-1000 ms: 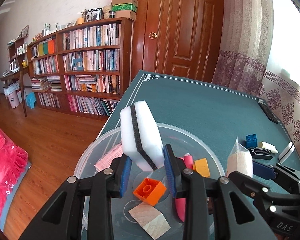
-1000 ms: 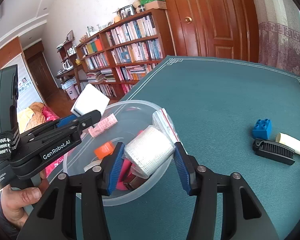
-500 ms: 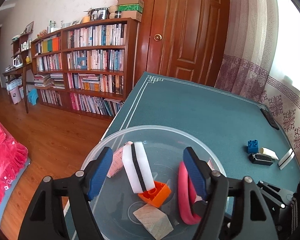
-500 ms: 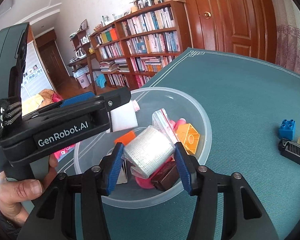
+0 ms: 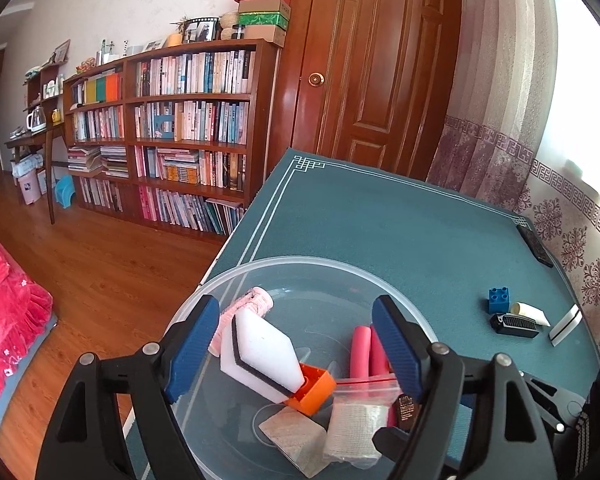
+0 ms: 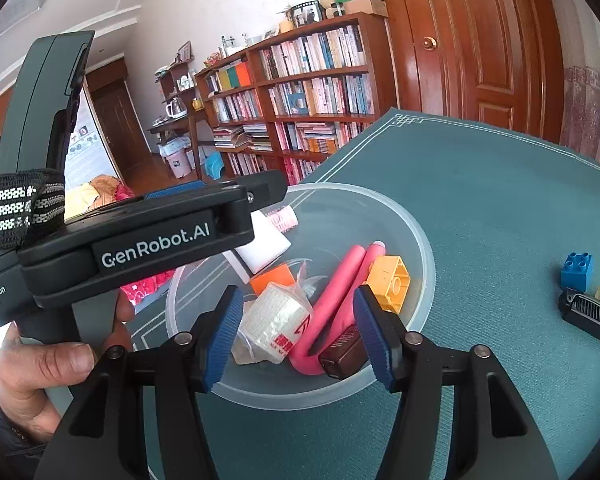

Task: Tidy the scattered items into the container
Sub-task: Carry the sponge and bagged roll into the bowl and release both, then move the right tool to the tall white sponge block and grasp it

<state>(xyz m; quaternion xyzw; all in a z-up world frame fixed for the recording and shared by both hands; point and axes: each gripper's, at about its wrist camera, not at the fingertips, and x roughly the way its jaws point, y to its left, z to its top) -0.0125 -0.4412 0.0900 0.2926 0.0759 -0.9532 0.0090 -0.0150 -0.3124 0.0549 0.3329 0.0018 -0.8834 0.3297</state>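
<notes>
A clear plastic bowl (image 5: 300,264) (image 6: 420,236) stands on the teal table near its left edge. Inside lie a white sponge with a black stripe (image 5: 264,350) (image 6: 266,240), an orange brick (image 5: 314,388), a wooden block (image 5: 294,438), a bagged gauze roll (image 5: 356,428) (image 6: 274,322), a pink bent tube (image 5: 360,350) (image 6: 336,296), a yellow brick (image 6: 390,278) and a brown piece (image 6: 342,356). My left gripper (image 5: 296,344) hangs open above the bowl. My right gripper (image 6: 296,328) is open over the bowl's near side, holding nothing.
On the table to the right lie a blue brick (image 5: 499,300) (image 6: 577,270), a black comb-like piece (image 5: 514,325) (image 6: 592,314), a cream tube (image 5: 530,312) and a white-black strip (image 5: 566,324). A dark remote (image 5: 534,245) lies at the far right edge. A hand (image 6: 40,364) holds the left gripper.
The left gripper opened and the sponge fell into the bowl, now lying flat. The right gripper moved over the bowl, opened and let the bagged gauze roll drop in.
</notes>
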